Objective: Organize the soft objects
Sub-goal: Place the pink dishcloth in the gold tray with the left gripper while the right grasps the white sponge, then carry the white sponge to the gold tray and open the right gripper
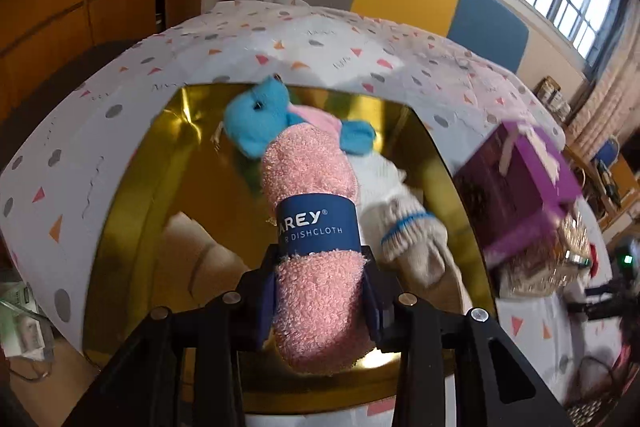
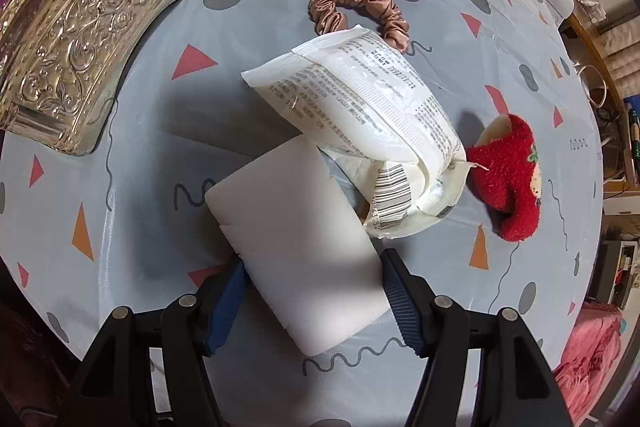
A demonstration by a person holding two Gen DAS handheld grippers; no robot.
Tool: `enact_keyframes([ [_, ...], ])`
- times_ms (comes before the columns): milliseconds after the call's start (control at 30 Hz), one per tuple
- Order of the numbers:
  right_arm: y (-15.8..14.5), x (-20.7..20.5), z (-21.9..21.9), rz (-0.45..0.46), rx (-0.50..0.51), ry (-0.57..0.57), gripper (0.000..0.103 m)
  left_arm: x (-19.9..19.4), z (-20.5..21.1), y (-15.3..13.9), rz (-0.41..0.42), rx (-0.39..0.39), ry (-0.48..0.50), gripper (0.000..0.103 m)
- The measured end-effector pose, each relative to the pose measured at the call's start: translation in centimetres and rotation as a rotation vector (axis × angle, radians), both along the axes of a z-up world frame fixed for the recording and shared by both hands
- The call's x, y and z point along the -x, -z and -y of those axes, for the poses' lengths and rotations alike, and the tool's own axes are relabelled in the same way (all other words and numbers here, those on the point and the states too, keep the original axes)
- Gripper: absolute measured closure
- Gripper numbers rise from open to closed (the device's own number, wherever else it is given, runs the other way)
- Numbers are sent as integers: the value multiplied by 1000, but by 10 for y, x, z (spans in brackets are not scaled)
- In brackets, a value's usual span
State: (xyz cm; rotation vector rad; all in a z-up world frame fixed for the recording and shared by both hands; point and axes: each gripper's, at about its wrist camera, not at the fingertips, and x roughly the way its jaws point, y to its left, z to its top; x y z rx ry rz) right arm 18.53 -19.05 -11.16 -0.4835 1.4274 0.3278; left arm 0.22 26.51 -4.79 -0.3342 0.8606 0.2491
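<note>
- Left gripper: jaws clamped on rolled pink dishcloth, held above gold tray, near blue plush toy and knit glove inside.
- Right gripper: jaws set wide, both pads against white sponge block, on tablecloth just beside white packet.

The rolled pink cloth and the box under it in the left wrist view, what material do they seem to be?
Pink cloth: looks like fluffy microfibre terry, matte, looped pile; paper band reads DISHCLOTH. Box: gold lining, glossy, mirror-like reflections, probably foil-covered card.
</note>
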Motion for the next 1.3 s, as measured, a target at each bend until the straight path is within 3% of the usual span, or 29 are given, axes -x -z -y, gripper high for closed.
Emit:
enact_keyframes([
  [233, 0, 5, -6, 4, 11, 19, 36, 5, 18, 14, -17, -58, 13, 60],
  [333, 0, 5, -7, 2, 9, 25, 36, 9, 21, 10, 2, -106, 4, 47],
  [400, 0, 6, -8, 1, 8, 28, 36, 11, 20, 5, 22, -126, -7, 45],
  [467, 0, 6, -8, 2, 11, 28, 36, 14, 21, -1, 41, -148, -22, 31],
  [667, 2, 2, -4, 2, 14, 27, 36, 24, 18, -16, 88, -179, -69, 14],
  [1033, 2, 5, -9, 16, 34, 27, 36, 41, 14, -20, 86, -188, -133, 0],
  [1300, -1, 16, -26, 70, 97, -2, 40, 52, 11, -27, 91, -218, -156, 0],
])
